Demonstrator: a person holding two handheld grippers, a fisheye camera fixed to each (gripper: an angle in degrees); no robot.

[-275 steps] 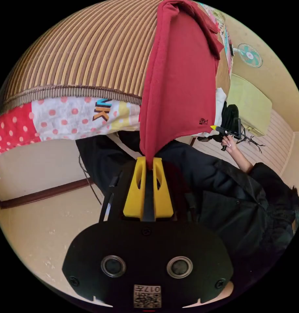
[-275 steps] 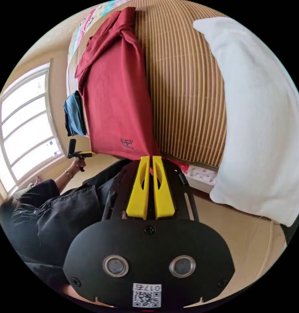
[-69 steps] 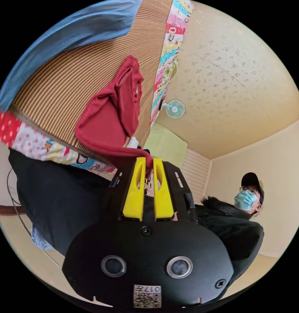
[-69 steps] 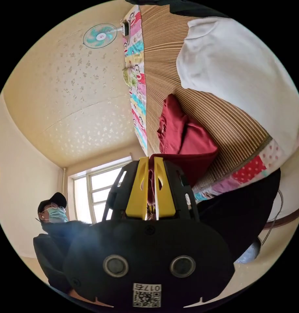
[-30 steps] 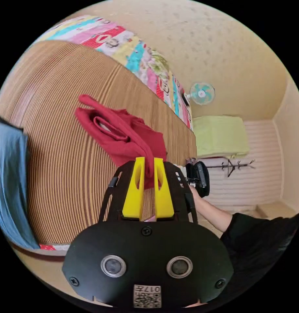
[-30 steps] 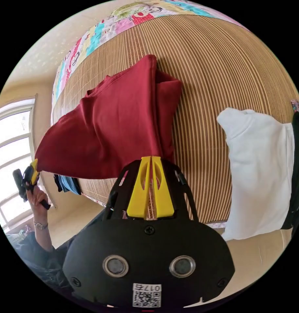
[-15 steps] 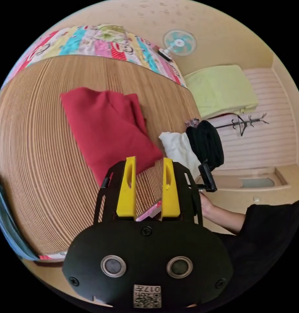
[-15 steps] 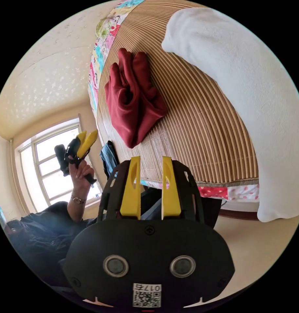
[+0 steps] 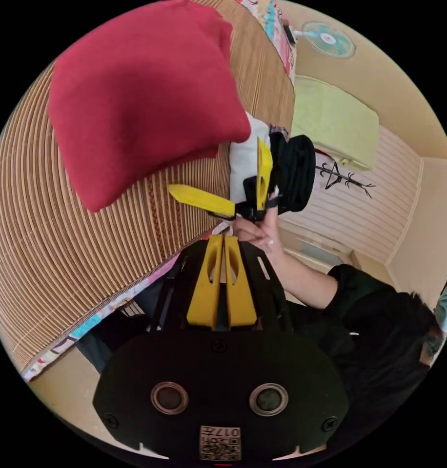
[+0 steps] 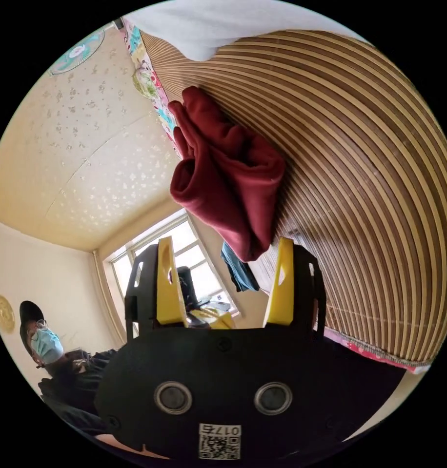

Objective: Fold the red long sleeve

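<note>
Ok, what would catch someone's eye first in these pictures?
The folded red long-sleeve shirt, a thick bundle on the striped bamboo mat. Beside its near corner in the left gripper view, the right tool gapes wide open, while the left tool sits shut on nothing.

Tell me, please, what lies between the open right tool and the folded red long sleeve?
In the left gripper view, only bare striped mat separates the right tool from the red long sleeve.
</note>
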